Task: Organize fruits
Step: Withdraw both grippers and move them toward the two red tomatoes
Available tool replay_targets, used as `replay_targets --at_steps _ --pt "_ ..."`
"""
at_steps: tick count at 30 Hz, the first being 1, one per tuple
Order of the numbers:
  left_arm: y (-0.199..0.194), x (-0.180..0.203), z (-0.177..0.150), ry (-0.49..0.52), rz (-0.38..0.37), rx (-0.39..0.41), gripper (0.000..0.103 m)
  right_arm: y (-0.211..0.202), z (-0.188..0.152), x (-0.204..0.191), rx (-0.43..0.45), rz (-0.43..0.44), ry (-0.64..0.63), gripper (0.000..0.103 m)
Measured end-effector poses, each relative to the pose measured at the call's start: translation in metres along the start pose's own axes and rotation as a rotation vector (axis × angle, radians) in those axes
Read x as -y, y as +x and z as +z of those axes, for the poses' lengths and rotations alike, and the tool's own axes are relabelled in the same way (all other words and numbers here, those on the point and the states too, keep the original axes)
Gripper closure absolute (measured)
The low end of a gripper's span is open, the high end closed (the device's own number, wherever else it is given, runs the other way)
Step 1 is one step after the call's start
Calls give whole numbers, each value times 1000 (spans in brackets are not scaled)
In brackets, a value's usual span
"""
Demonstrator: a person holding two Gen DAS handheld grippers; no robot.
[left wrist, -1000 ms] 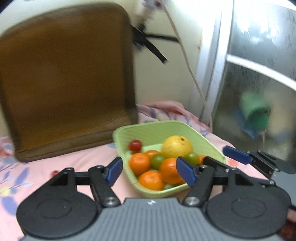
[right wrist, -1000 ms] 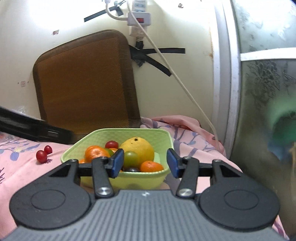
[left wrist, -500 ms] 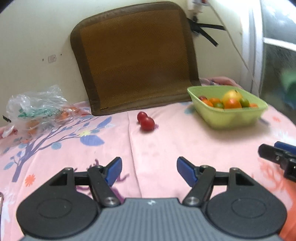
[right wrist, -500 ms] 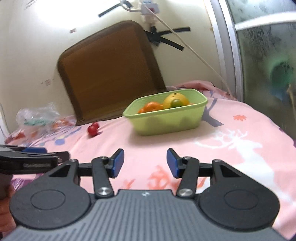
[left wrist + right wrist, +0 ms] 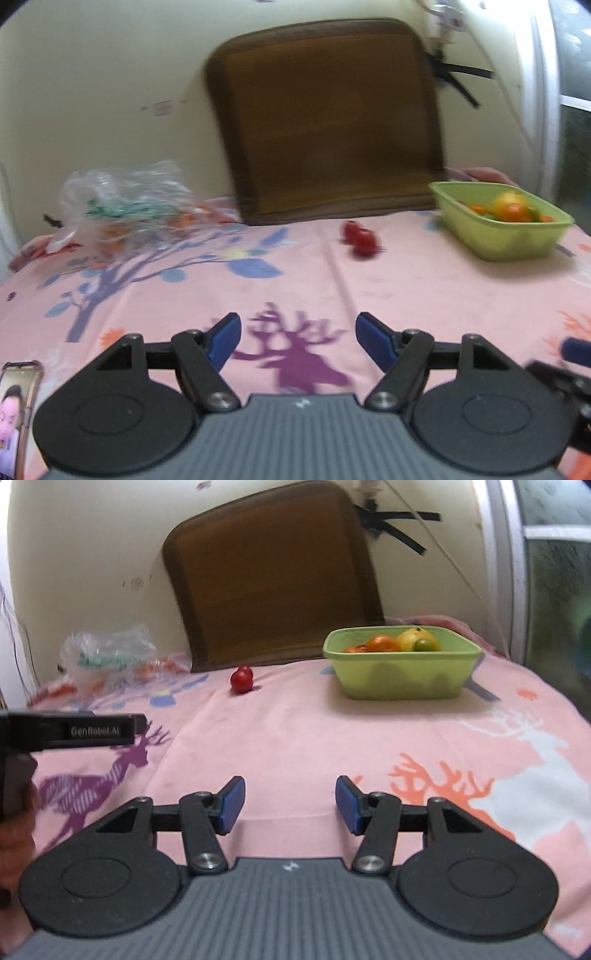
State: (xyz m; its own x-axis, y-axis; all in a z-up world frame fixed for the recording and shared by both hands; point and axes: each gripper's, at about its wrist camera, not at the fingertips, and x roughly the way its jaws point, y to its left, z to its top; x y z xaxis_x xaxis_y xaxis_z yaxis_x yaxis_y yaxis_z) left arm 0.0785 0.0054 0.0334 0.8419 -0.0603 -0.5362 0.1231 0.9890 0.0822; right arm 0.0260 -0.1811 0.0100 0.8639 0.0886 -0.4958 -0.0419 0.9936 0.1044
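Pink printed bedsheet (image 5: 295, 731) covering whole work surface, cream wall behind, brown cushion (image 5: 273, 572) leaning against it. Sitting ahead and to the right of right gripper (image 5: 290, 805): green tub (image 5: 402, 679), already loaded with orange, yellow and green fruits (image 5: 399, 642). Lying loose on sheet ahead and slightly left of same gripper, well apart from tub: two red cherry tomatoes (image 5: 242, 677), touching each other. Showing again in left wrist view, tomatoes (image 5: 360, 236) ahead and a bit right of left gripper (image 5: 297, 338), tub (image 5: 502, 236) farther right. Sitting far ahead-left of both grippers: crumpled clear plastic bag (image 5: 125, 206), orange bits inside, possibly more fruit, too blurred for telling.

Gripper states: left one spread wide, holding nothing, hovering low over sheet near purple deer print. Right one also spread wide, carrying nothing, hovering near sheet edge. Left gripper body (image 5: 70, 731) poking in at left side of right wrist view, hand (image 5: 14, 834) gripping its handle. Right gripper's blue tip peeking in at right edge of left view.

Progress guess: most fruit looking binned already, task probably near late stage. Remaining as far as visible: two tomatoes waiting on sheet, plus whatever hiding in bag. Neither gripper near tomatoes yet, reaching forward needed. Phone (image 5: 16, 417) lying at lower left of left gripper, unrelated.
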Motion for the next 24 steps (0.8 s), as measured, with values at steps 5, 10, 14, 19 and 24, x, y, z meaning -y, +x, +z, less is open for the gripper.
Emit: replay_targets --at_steps 5,10,14,19,24 --pt "17 -20 -8 -38 18 -31 33 8 1 -2 -27 -8 -12 46" --pt "15 -22 -8 -49 -31 -11 33 13 3 -7 -34 -27 -23 46" --pt "15 -24 -9 -63 -58 -16 33 18 3 -14 -39 -39 -56 46" --pt "18 -26 -8 -75 -83 -39 33 15 2 -8 -31 -20 -28 46" --pt "26 -27 -10 -77 -129 -98 33 16 2 -13 -35 -36 -48 45"
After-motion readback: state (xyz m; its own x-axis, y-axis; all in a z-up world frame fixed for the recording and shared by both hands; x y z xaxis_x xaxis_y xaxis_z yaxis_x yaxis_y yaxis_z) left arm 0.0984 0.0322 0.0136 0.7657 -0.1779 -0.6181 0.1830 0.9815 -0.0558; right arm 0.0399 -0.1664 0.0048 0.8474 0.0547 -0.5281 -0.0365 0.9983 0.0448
